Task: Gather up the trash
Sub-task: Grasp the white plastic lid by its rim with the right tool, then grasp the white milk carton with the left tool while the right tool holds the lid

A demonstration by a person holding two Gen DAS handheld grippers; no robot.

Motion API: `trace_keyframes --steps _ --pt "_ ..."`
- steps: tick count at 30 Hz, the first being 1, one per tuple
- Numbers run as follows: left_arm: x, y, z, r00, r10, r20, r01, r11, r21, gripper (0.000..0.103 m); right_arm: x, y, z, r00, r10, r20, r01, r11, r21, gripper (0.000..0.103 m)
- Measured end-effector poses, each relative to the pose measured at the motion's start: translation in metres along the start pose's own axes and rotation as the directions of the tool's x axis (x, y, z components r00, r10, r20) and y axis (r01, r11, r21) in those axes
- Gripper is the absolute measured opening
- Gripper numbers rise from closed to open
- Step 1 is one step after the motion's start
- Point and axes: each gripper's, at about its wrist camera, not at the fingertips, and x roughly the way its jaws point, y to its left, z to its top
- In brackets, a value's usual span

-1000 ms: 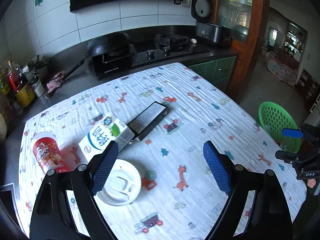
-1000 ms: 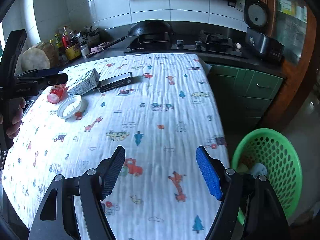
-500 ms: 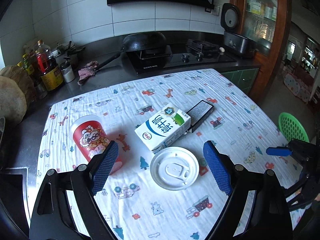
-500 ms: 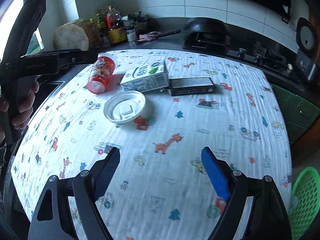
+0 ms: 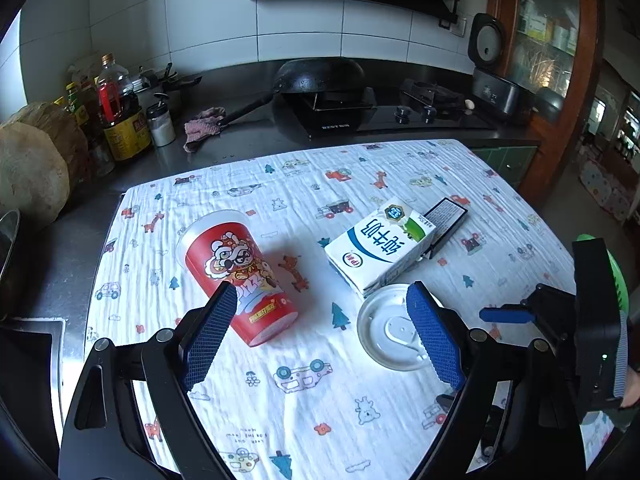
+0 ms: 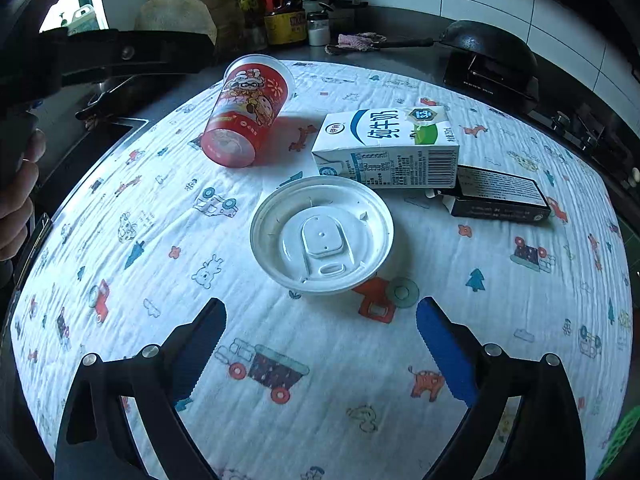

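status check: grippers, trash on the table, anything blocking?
Left gripper open, empty. Right gripper open, empty. Red cup on its side, milk carton, white lid, black box all on cloth. Nothing blocking.

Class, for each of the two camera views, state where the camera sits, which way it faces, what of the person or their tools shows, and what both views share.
Left wrist: on the left gripper, facing the stove wall across the table; jaws open over the tipped red cup; the right gripper's body shows at the right edge.
Right wrist: on the right gripper, low over the tablecloth, facing the white lid; jaws open; the left gripper and fingers show at left.
Shared: cup, lid, milk carton, black box.
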Motion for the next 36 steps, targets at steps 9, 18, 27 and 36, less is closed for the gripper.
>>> trace_keyframes --steps 9,18,27,36 --pt "0.013 0.016 -0.002 1.0 0.004 -0.018 -0.004 1.0 -0.012 0.086 0.032 0.001 0.02 0.999 -0.013 -0.031 0.012 0.999 -0.04 0.095" --pt "0.021 0.022 -0.004 0.999 0.006 -0.033 -0.006 1.0 -0.016 0.086 0.052 0.009 0.032 0.999 -0.016 -0.044 0.014 0.998 -0.058 0.096" --pt "0.034 0.014 -0.003 0.999 0.008 -0.053 -0.006 1.0 0.027 0.086 0.052 -0.004 0.032 0.999 0.017 -0.032 -0.017 1.0 0.003 0.089" --pt "0.057 -0.009 0.004 0.997 -0.033 -0.071 0.039 0.995 0.088 0.091 0.025 -0.023 0.004 1.0 0.01 -0.025 -0.009 1.0 0.02 0.089"
